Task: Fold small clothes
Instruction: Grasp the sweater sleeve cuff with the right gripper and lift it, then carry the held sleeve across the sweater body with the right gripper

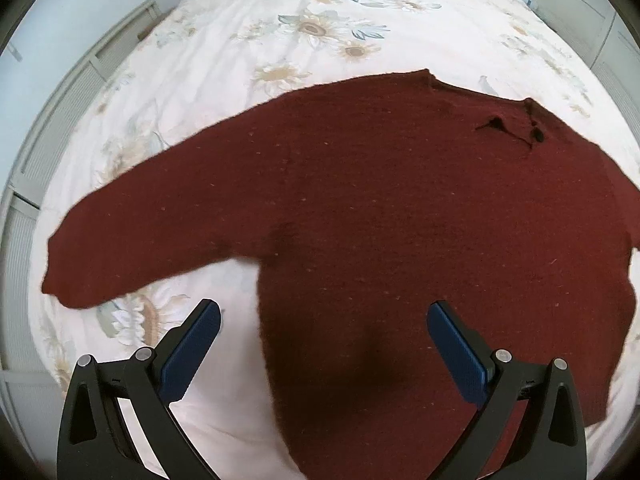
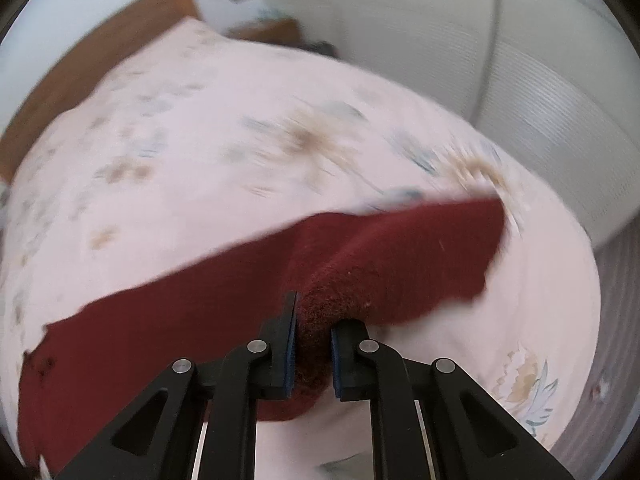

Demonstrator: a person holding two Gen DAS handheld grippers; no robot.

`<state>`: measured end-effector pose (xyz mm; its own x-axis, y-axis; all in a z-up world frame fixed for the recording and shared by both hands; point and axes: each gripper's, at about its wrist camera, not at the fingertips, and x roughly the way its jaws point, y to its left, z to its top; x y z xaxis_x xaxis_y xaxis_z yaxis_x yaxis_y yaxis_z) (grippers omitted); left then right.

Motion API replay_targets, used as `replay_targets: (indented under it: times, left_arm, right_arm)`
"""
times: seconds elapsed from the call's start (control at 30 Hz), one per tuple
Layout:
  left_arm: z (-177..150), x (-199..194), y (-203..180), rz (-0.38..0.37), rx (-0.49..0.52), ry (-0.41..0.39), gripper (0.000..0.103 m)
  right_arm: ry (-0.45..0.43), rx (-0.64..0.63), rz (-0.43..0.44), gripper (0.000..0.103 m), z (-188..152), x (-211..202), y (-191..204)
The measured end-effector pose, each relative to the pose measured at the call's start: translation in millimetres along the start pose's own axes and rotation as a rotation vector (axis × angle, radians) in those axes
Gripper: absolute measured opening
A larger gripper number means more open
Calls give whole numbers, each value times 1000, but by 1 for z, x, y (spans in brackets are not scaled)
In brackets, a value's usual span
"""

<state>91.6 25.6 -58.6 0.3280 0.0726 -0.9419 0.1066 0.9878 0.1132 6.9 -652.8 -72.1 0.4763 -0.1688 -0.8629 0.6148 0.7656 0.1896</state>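
A dark red knitted sweater (image 1: 360, 208) lies spread flat on the floral bedspread (image 1: 312, 28). Its left sleeve (image 1: 120, 236) stretches out to the left, and the neckline sits at the far right. My left gripper (image 1: 324, 316) is open and empty, hovering over the sweater's lower body. In the right wrist view, my right gripper (image 2: 314, 316) is shut on a bunched part of the sweater's right sleeve (image 2: 384, 264) and lifts it a little off the bed. The view is motion-blurred.
The bedspread (image 2: 200, 140) covers the whole bed. White ribbed cabinet panels (image 1: 56, 128) run along the left side, and a white wall panel (image 2: 520, 80) stands on the right. A wooden headboard (image 2: 100, 48) is at the far end.
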Motion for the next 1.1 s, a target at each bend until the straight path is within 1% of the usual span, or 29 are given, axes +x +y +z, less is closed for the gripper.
replay_targets:
  times: [0.13, 0.2, 0.33, 0.4, 0.5, 0.57, 0.67, 0.8, 0.9, 1.03, 1.1]
  left_arm:
    - [-1, -2, 1, -77, -29, -6, 102]
    - [-1, -2, 1, -80, -34, -10, 102]
    - [1, -3, 1, -101, -37, -27, 102]
    - [2, -2, 3, -99, -36, -33, 102]
    - [2, -3, 7, -94, -32, -41, 102]
    - [3, -4, 10, -100, -29, -47, 102]
    - [4, -5, 13, -89, -23, -61, 102]
    - [5, -5, 16, -64, -9, -82, 102]
    - [6, 0, 16, -74, -6, -79, 102]
    - [4, 3, 16, -100, -7, -77, 102]
    - [3, 7, 16, -107, -11, -65, 102]
  right_arm:
    - [-40, -82, 73, 13, 0, -38, 57]
    - [-50, -125, 112, 13, 3, -47, 90]
    - [-78, -222, 199, 13, -1, -71, 161]
    - [-87, -274, 246, 13, -6, -80, 199]
    - [-86, -348, 304, 13, -17, -87, 252]
    - [-76, -383, 340, 13, -23, -90, 280]
    - [-56, -445, 387, 13, -36, -91, 325]
    - [-1, -525, 411, 13, -64, -80, 371]
    - [85, -572, 390, 13, -97, -52, 393]
    - [201, -611, 352, 13, -138, -8, 403]
    - [248, -627, 325, 13, -158, 12, 404]
